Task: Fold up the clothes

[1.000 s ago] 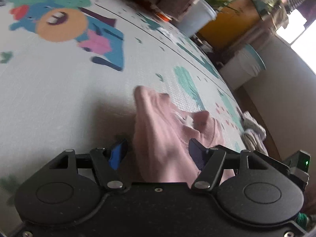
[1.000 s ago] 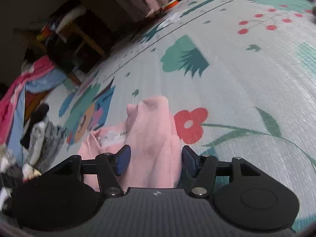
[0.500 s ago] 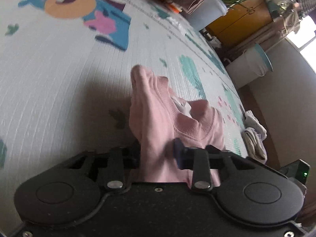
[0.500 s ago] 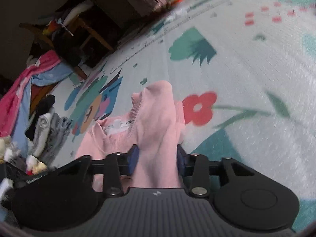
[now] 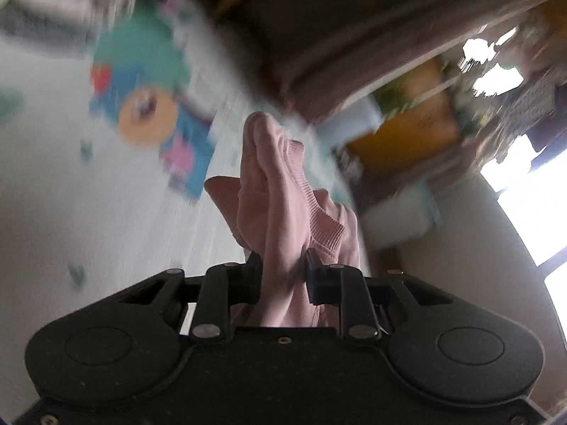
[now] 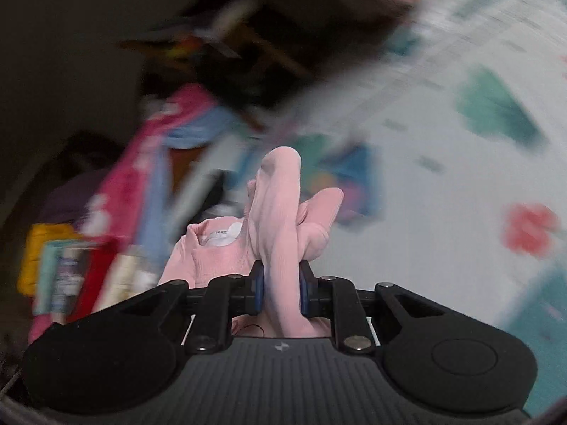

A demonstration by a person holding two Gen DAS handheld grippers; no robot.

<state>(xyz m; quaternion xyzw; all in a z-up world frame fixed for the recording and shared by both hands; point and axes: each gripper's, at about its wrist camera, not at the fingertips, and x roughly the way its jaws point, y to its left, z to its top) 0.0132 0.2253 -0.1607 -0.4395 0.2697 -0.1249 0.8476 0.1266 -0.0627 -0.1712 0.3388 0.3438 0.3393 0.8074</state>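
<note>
Both fisheye views are smeared by heavy motion blur; only the pink sweater (image 5: 280, 191) and the gripper housings at six o'clock stay sharp. In the left wrist view, daylight blows out a window (image 5: 524, 177) at three o'clock. The right wrist view is dim from nine to twelve o'clock, its play mat (image 6: 460, 134) brighter. Edges bend and darken.

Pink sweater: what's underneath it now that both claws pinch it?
Behind the pink sweater the patterned play mat shows, blurred. The mat directly under it is hidden by the cloth and both grippers.
</note>
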